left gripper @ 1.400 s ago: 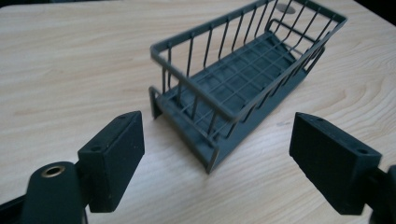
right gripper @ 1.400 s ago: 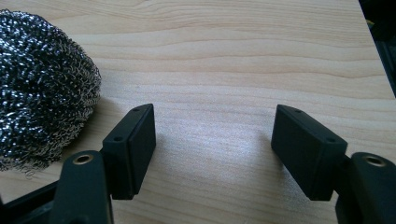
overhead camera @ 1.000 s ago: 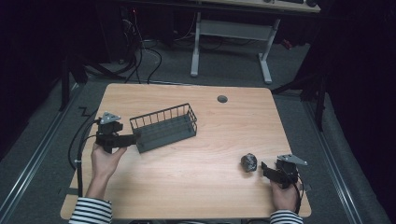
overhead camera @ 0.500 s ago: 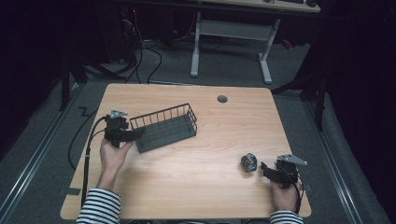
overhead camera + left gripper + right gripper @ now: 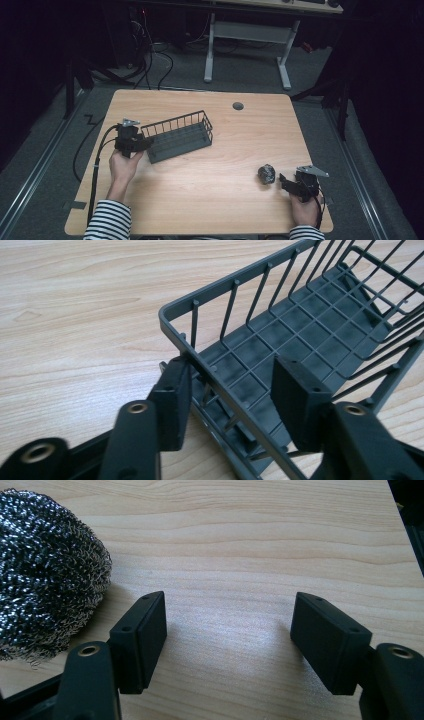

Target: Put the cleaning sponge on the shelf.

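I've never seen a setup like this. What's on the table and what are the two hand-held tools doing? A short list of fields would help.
Table: light wooden top
Basket: dark grey wire basket, empty, left of centre
Left gripper: jaws astride the basket's near end wall and just been closing; one pad against the rim, the other apart inside
Right gripper: jaws open over bare wood, holding nothing
Steel wool scourer: lies beside the right gripper, outside its jaws

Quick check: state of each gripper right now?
Left gripper: fingers have just been closing around the end wall of the basket; one pad touches the rim, the other is apart from it.
Right gripper: open, empty, beside the scourer.
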The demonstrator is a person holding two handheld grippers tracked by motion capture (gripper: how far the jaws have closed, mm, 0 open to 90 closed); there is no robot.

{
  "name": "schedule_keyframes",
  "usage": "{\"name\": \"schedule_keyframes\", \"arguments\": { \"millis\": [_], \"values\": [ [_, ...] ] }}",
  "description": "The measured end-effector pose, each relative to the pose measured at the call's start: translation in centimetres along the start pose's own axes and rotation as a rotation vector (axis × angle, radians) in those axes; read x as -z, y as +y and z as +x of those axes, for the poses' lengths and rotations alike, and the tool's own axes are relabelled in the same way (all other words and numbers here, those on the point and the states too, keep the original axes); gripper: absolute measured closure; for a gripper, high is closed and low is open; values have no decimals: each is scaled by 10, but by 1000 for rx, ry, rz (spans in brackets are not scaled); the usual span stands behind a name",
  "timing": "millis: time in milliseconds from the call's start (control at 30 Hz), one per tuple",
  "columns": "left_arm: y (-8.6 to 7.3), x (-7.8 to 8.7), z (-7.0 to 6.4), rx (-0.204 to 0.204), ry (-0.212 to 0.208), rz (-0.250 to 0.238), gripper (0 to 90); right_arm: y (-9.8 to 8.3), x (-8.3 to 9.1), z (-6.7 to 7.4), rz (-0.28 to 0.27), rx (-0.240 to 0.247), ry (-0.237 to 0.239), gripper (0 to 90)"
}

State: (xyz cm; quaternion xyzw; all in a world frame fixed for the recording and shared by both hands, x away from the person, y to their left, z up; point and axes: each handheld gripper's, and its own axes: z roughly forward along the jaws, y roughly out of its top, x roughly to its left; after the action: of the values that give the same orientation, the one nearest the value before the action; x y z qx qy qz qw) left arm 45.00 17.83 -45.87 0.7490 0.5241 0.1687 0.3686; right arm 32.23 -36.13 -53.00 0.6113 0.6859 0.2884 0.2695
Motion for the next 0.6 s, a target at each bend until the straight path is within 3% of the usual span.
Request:
{"name": "schedule_keyframes", "arguments": {
  "millis": [400, 600],
  "values": [
    [0, -7, -9, 9, -37, -20, 582, 0, 0, 0, 0, 0, 0, 311],
    [1, -12, -20, -8, -57, -31, 581, 0, 0, 0, 0, 0, 0, 310]
  ]
}}
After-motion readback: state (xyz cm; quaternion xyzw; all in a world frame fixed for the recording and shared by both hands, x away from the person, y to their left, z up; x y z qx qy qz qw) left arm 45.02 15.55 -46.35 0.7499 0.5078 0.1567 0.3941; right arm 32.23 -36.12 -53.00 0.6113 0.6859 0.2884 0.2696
